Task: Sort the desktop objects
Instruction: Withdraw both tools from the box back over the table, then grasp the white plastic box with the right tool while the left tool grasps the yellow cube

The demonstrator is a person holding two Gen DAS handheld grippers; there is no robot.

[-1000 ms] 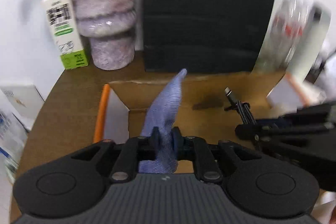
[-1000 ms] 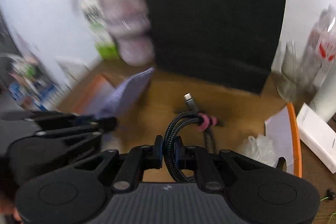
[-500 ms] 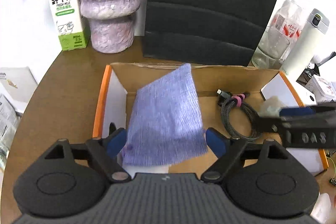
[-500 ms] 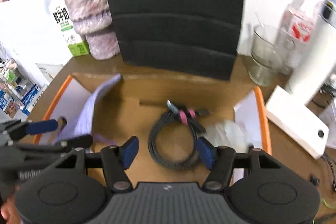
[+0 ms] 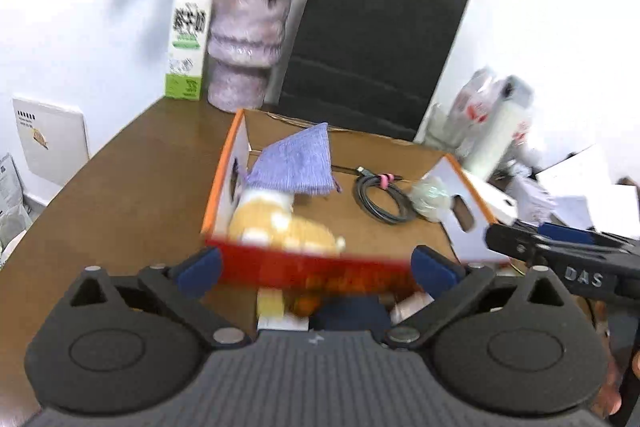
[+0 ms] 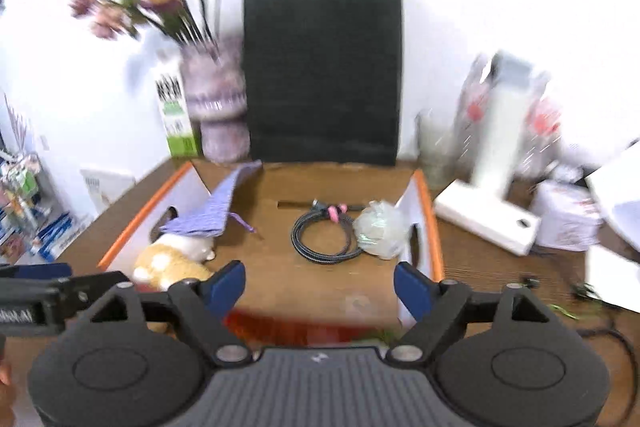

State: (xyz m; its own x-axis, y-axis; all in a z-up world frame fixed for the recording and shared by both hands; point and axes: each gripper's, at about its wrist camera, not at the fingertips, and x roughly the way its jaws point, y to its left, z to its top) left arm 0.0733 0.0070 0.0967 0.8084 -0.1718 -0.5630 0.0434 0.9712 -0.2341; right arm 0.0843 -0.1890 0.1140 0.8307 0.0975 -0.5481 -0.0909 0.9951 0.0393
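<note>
showing the cable [image 6: 324,237] sharply (left view blurred).

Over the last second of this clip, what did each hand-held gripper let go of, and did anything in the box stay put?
The left hand-held gripper released the purple cloth, the right hand-held gripper released the coiled cable; both opened and pulled back from the cardboard box. Cloth and cable now lie inside it. The plastic wrap, black bag and vase stayed where they were.

Both grippers hung side by side, level and pointing forward. The left gripper [image 5: 316,266] was wide open and empty; the right gripper [image 6: 320,285] also.
</note>
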